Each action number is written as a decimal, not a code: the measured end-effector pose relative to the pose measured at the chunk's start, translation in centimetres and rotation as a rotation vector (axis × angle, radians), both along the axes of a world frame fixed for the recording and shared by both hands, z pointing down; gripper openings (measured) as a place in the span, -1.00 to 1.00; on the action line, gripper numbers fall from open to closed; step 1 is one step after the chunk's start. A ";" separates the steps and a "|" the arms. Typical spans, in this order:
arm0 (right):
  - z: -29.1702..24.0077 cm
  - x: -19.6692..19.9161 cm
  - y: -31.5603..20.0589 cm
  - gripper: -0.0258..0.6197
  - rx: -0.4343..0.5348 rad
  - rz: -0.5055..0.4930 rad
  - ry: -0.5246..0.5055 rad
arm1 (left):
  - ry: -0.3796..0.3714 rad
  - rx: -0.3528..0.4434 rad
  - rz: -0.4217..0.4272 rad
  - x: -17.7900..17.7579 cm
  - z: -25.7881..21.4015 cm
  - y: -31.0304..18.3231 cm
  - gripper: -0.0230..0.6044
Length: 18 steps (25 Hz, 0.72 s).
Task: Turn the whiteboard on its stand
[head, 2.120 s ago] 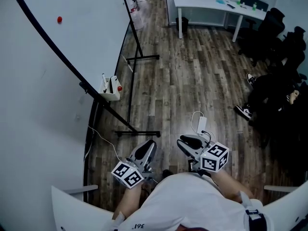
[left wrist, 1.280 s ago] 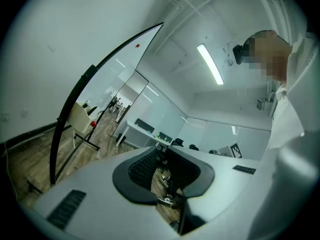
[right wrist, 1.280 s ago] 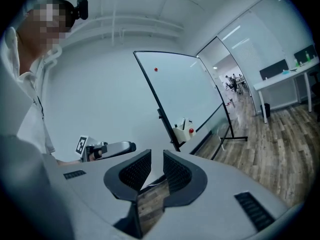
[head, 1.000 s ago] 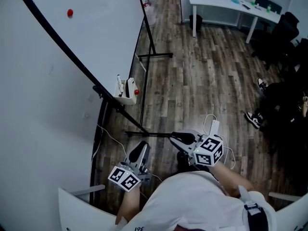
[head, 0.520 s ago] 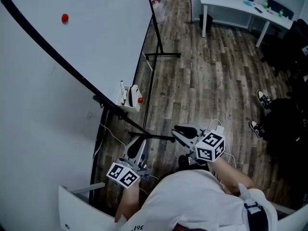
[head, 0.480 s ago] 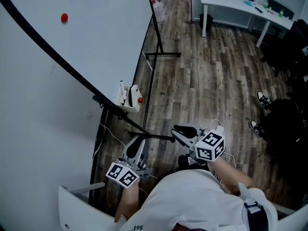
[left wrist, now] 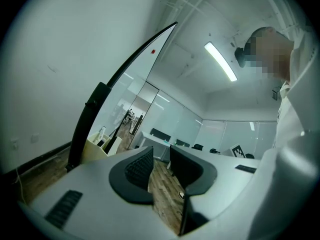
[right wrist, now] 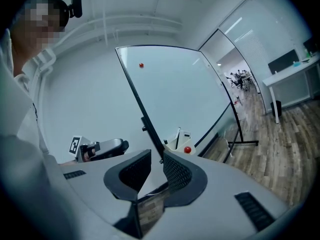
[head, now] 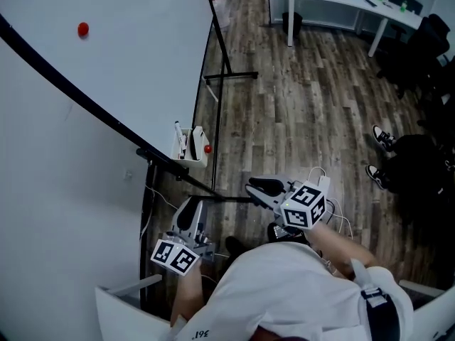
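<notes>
The left gripper (head: pixel 188 208) is held low, its fingers (left wrist: pixel 137 166) a little apart and spreading wider, with only the wood floor (head: pixel 298 119) in the gap between them. The right gripper (head: pixel 257 189) has its fingers (right wrist: pixel 175 171) apart too, pinching nothing. The whiteboard (head: pixel 128 41) leans on its stand (head: pixel 217 84), ahead of both pairs of fingers and to their left. Its black edge runs down to just beyond the right fingers; contact cannot be made out. A marker tray (head: pixel 190 144) hangs beyond the left fingers, and a red magnet (head: pixel 83 29) sits far up the board.
</notes>
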State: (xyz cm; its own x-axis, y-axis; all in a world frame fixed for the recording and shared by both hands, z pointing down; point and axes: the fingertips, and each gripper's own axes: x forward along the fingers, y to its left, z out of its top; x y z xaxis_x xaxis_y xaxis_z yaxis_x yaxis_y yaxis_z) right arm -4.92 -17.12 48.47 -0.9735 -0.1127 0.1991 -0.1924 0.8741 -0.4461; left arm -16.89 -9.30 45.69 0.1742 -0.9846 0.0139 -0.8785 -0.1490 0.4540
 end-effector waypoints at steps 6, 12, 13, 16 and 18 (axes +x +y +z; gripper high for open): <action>-0.6 -3.6 1.4 -0.64 -0.001 0.061 -0.014 | -0.022 -0.016 0.042 -4.6 -0.3 0.3 -0.61; -0.7 -6.3 2.5 -0.64 0.012 0.130 -0.013 | -0.060 0.000 0.027 -9.2 -0.9 0.7 -0.56; -0.5 -6.6 2.6 -0.64 0.012 0.141 -0.012 | -0.061 -0.001 0.026 -9.9 -0.7 0.7 -0.56; -0.6 -7.7 3.2 -0.63 0.018 0.174 -0.013 | -0.061 -0.009 0.035 -11.5 -0.5 0.9 -0.52; -0.6 -8.4 3.7 -0.64 0.022 0.191 -0.011 | -0.060 -0.008 0.049 -12.6 -0.2 1.0 -0.50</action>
State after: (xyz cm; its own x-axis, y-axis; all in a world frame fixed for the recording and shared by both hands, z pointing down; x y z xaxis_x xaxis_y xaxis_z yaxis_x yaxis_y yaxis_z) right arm -13.36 -13.42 47.87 -0.9359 -0.3002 0.1841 -0.3513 0.8315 -0.4303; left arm -29.52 -8.32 45.45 0.2211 -0.9747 0.0340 -0.8959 -0.1892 0.4019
